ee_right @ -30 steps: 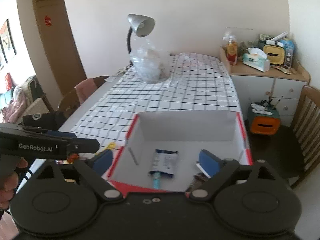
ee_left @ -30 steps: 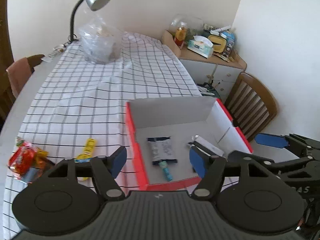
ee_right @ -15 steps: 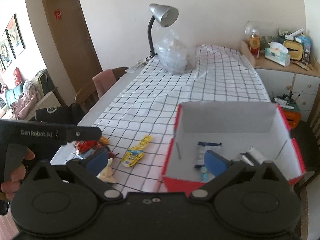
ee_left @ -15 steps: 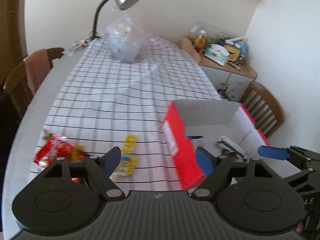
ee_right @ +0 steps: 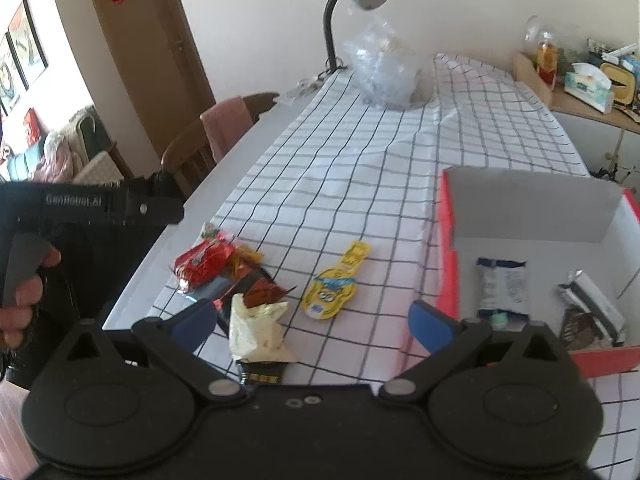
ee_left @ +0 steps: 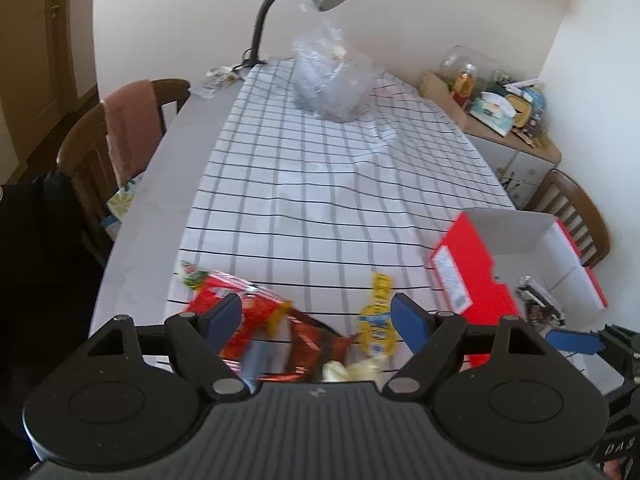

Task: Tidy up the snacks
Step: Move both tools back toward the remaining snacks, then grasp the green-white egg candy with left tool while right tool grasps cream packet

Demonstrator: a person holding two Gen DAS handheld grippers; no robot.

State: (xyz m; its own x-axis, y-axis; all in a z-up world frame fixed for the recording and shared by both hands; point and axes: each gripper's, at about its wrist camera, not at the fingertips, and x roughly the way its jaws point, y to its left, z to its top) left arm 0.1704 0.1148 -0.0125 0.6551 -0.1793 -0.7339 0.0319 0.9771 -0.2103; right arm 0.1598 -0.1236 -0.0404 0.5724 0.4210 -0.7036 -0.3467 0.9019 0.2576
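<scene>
My left gripper (ee_left: 316, 316) is spread wide, nothing in it; the red snack pile (ee_left: 256, 316) lies under and between its fingers, the yellow pouch (ee_left: 376, 320) just inside the right finger. My right gripper (ee_right: 314, 320) is also released and empty; cream wrapper (ee_right: 256, 332) between fingers, red box (ee_right: 448, 248) beyond the right finger.

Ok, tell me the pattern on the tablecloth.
The tablecloth is white with a dark grid of checks, clearest in the right wrist view.
</scene>
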